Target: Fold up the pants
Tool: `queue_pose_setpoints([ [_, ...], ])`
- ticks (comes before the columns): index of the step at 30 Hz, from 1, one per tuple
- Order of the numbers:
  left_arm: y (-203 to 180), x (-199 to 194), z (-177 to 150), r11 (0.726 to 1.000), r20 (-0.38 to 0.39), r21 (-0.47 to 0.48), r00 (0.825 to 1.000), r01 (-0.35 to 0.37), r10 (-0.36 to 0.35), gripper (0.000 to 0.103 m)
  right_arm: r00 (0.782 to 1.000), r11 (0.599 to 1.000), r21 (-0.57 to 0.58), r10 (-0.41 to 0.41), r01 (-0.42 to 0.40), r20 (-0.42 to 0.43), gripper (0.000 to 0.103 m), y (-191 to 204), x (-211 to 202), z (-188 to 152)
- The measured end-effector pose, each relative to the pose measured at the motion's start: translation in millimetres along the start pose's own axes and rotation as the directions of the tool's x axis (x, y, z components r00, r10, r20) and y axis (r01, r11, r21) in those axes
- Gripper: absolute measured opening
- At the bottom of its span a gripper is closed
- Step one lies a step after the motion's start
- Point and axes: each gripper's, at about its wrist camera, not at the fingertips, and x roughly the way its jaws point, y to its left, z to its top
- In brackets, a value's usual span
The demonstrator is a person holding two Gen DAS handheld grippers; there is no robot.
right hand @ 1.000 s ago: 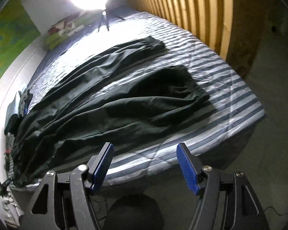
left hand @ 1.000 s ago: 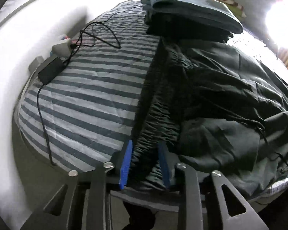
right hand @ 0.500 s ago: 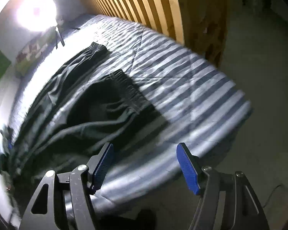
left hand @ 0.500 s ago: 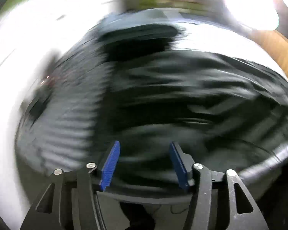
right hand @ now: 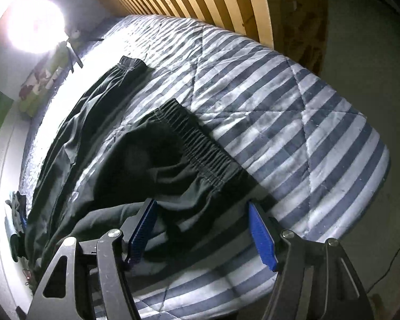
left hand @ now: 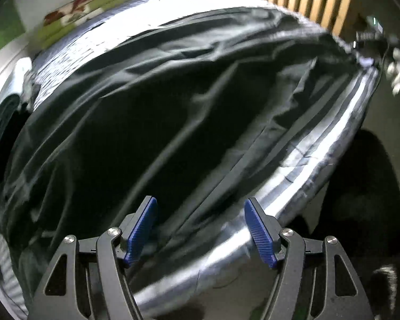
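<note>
Released from the waistband, left gripper [left hand: 200,229] opens over pants [left hand: 152,112]; right gripper [right hand: 202,230] open, empty.

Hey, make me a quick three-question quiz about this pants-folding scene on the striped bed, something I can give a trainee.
1. True or false: the right tool is clamped on the pants.
2. Multiple choice: what lies under the pants? A) a bare wooden table B) a striped quilt C) a tiled floor
3. Fill in: the nearer leg ends in a gathered elastic ____.

Key:
1. False. Its pads stand apart over the fabric, gripping nothing. The left tool is opening, with nothing pressed between its pads either.
2. B
3. Cuff
</note>
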Motion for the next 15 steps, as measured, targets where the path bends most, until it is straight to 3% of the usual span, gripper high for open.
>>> queue_pose_setpoints([
  [2,-6.4,11.3,4.8,1.0,-0.008,0.018,1.0,0.004,-0.004,0.056,1.0,1.0,0.0,0.0,0.0,0.001,0.064,1.5,2.4,1.8],
  [3,-6.8,10.4,6.1,0.999,0.002,0.015,1.0,0.028,-0.028,0.027,1.0,1.0,-0.004,-0.005,0.005,0.003,0.064,2.6,3.3,2.5],
  [4,-7.0,8.8,7.8,0.999,0.006,0.021,1.0,0.029,-0.029,0.004,1.0,1.0,-0.01,-0.011,0.011,0.007,0.053,4.5,3.4,3.1],
  [5,-10.9,5.8,9.3,0.999,0.02,0.041,1.0,-0.014,0.013,0.004,1.0,1.0,-0.019,-0.014,0.014,0.007,0.041,6.4,3.5,3.9],
  [6,-13.1,2.5,9.6,0.998,0.032,0.06,0.999,-0.033,0.031,0.004,1.0,0.999,-0.031,-0.02,0.02,-0.001,0.018,8.1,3.8,4.8],
  [7,-15.1,-3.9,9.1,0.997,0.045,0.075,0.999,-0.031,0.028,0.004,1.0,0.999,-0.042,-0.018,0.018,-0.011,0.007,9.7,3.4,5.5],
  [11,-7.3,-31.7,6.5,0.998,0.087,0.053,0.996,-0.034,0.029,0.004,1.0,0.996,-0.084,-0.004,0.006,0.028,0.003,16.0,-18.3,7.3],
  [15,-1.7,-64.8,-4.4,0.999,0.112,0.027,0.993,0.028,-0.031,0.004,0.997,0.993,-0.112,0.04,-0.032,0.071,0.003,13.1,-55.1,0.6],
])
